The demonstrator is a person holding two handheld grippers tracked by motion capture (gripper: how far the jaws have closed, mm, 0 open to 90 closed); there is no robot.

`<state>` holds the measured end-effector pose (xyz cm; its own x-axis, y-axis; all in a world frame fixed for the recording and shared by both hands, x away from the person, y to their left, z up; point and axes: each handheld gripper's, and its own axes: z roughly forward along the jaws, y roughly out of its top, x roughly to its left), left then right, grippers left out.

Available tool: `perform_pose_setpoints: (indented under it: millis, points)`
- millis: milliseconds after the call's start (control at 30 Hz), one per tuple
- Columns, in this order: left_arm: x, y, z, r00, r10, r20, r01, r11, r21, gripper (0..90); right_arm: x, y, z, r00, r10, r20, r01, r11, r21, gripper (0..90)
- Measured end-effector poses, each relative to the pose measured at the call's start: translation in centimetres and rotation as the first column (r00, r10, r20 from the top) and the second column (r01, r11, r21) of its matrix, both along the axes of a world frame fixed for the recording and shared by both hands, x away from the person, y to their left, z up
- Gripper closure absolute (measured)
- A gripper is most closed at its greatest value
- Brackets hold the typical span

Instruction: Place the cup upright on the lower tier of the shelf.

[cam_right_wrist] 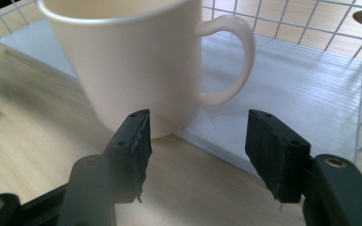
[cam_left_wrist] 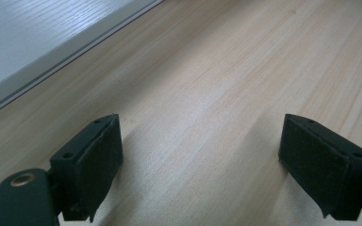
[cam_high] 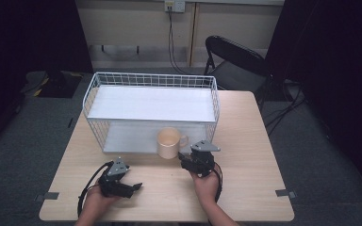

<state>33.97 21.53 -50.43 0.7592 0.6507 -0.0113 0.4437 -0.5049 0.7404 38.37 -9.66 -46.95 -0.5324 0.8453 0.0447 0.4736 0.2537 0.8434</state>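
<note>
Both the left gripper [cam_high: 134, 186] and right gripper [cam_right_wrist: 195, 141] have jaws apart, empty, the right just short of an upright cream mug [cam_right_wrist: 136, 61] beside the wire rack [cam_high: 94, 89].

- L tongs [cam_high: 134, 187]: held low in L hand [cam_high: 96, 200], pointing right, jaws wide apart, nothing between them.
- R tongs [cam_high: 183, 159]: in R hand [cam_high: 205, 181], pointing up-left, jaws apart, gripping nothing.
- Both forearms enter from bottom edge.

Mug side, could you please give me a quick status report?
Right gripper open, just short of the mug, handle ahead. Left gripper open over bare table. Mug upright at wire rack front. Nothing between.
</note>
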Motion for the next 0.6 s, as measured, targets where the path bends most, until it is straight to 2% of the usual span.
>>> perform_pose_setpoints:
  millis: [367, 600]
  points:
    - [0.0, 0.0, 0.0, 1.0, -0.002, -0.003, 0.002, 1.0, 0.001, 13.8, -0.8, 1.1, 0.3, 0.9988, 0.049, -0.004, -0.049, 0.999, 0.005, 39.7]
    - [0.0, 0.0, 0.0, 1.0, 0.0, -0.003, 0.0, 1.0, 0.001, 13.8, -0.6, 2.6, 0.4, 0.9978, 0.067, -0.003, -0.067, 0.998, -0.002, 37.5]
